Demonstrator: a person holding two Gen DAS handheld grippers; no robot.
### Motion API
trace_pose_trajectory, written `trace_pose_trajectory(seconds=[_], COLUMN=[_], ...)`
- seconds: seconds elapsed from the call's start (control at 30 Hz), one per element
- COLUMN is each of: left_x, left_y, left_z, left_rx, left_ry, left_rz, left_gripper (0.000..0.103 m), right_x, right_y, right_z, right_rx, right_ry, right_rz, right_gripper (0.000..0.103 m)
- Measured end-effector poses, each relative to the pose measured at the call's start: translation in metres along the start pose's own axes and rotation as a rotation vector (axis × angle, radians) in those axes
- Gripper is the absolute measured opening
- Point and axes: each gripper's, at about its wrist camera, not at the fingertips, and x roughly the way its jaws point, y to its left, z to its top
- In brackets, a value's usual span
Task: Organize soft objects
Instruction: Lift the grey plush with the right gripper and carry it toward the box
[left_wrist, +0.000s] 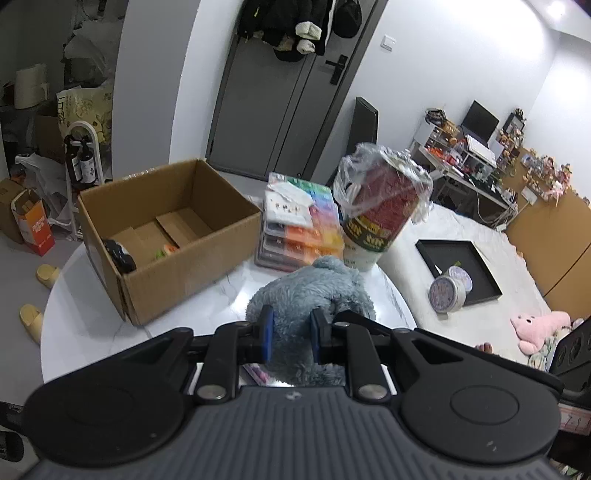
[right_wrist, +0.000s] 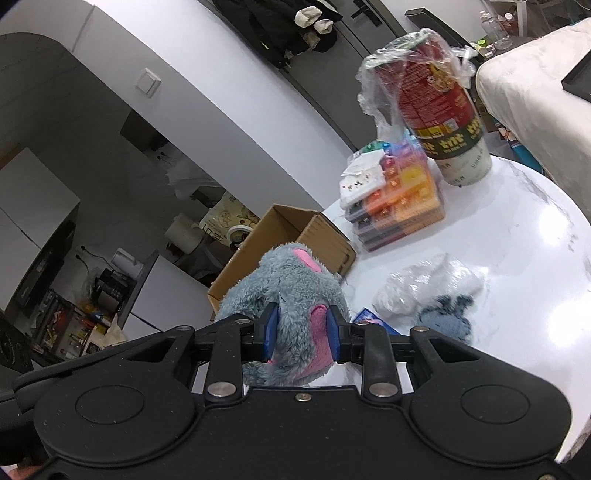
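In the left wrist view my left gripper (left_wrist: 291, 326) is shut on a grey-blue plush toy (left_wrist: 314, 288), held just above the white round table (left_wrist: 92, 314). An open cardboard box (left_wrist: 166, 229) stands to the far left with a dark item (left_wrist: 120, 256) inside. In the right wrist view my right gripper (right_wrist: 301, 332) is shut on a grey-blue plush with pink patches (right_wrist: 288, 280). The cardboard box (right_wrist: 295, 236) lies beyond it. Whether both grips are on one toy I cannot tell. A small blue-grey plush (right_wrist: 447, 317) and a white crumpled bag (right_wrist: 424, 284) lie on the table (right_wrist: 517, 240).
A stack of colourful flat cases (left_wrist: 303, 225) and a tall can under a plastic bag (left_wrist: 380, 210) stand at the table's far side. On the bed to the right are a black tray (left_wrist: 458, 266), two round tins (left_wrist: 447, 291) and a pink plush (left_wrist: 539, 328).
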Motion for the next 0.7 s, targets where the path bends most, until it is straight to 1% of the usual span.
trace_pose_trajectory(seconds=[0.3, 0.53, 0.7], left_x=[0.003, 0.008, 0.010], left_y=[0.018, 0.035, 0.047], left_z=[0.026, 0.044, 0.057], left_rx=[-0.025, -0.065, -0.085], left_ry=[-0.024, -0.048, -0.069], left_rz=[0.002, 0.007, 0.013], left_gripper=[0.018, 0.018, 0.018], right_x=[0.022, 0.043, 0.061], right_y=[0.028, 0.046, 0.058], right_z=[0.021, 0.037, 0.048], right_rx=[-0.055, -0.093, -0.105], right_ry=[0.018, 0.039, 0.049], right_rz=[-0.012, -0.016, -0.007], right_gripper=[0.028, 0.028, 0.028])
